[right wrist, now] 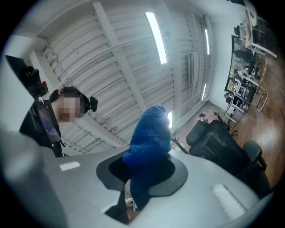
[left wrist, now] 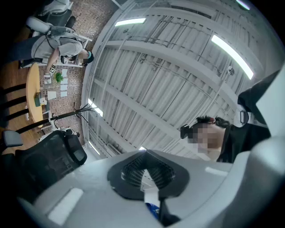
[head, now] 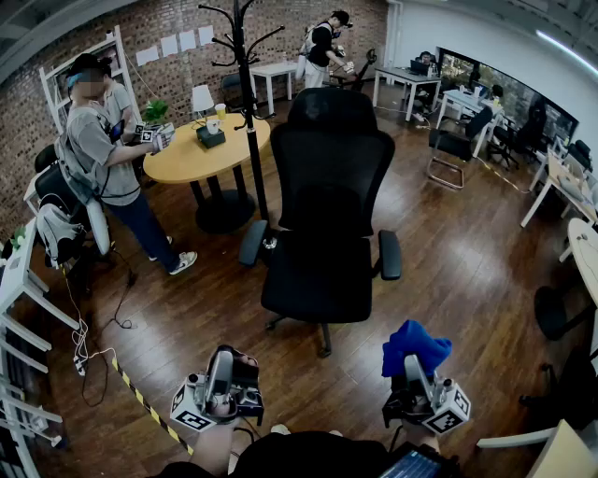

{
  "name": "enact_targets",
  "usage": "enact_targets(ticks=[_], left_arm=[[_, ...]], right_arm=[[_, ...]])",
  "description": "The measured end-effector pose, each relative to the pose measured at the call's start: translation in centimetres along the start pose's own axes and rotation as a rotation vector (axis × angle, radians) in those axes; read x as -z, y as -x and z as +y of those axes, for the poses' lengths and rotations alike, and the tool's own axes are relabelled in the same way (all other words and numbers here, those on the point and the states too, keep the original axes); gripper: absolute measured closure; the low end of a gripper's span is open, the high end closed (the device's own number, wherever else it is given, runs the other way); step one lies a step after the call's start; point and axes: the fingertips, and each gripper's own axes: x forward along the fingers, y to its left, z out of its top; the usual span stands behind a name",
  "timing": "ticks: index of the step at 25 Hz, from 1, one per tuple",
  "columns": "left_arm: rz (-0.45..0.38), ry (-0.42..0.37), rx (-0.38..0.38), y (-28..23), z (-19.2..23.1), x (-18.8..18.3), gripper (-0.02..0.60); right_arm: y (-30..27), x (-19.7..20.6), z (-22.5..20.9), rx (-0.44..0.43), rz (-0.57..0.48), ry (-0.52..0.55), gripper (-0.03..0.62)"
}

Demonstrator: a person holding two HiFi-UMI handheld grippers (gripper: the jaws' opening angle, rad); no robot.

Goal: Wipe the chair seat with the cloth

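Cloth [head: 416, 344]: blue, bunched, pinched in your right tool [head: 418, 372], raised at near right, apart from chair. Chair seat [head: 318, 280]: black, mid-room on dark wood floor [head: 448, 271]. Your left tool [head: 220, 366]: pressed together, holding nothing. Round table [head: 192, 154] and coat stand [head: 245, 103] beyond chair; brick wall [head: 177, 23] at far left.

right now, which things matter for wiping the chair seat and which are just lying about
For the job:
cloth, held in the right hand-held gripper
chair seat

Just about:
round table
box on it
coat stand
left hand-held gripper, shut and empty
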Motion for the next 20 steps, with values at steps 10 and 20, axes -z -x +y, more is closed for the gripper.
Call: enact_targets(ticks=[10,20], left_arm=[[0.011,-0.052,-0.012,-1.9,-0.3,3.2,0.588],[-0.048,-0.027,-0.01,-4.3,14.6,-0.1,0.588]], right_arm=[[-0.5,-0.5,-2.7,-0.052,0.062,-0.045,0.514],[-10.8,4.3,-11.8,-0.042,0.129,-0.031,0.514]])
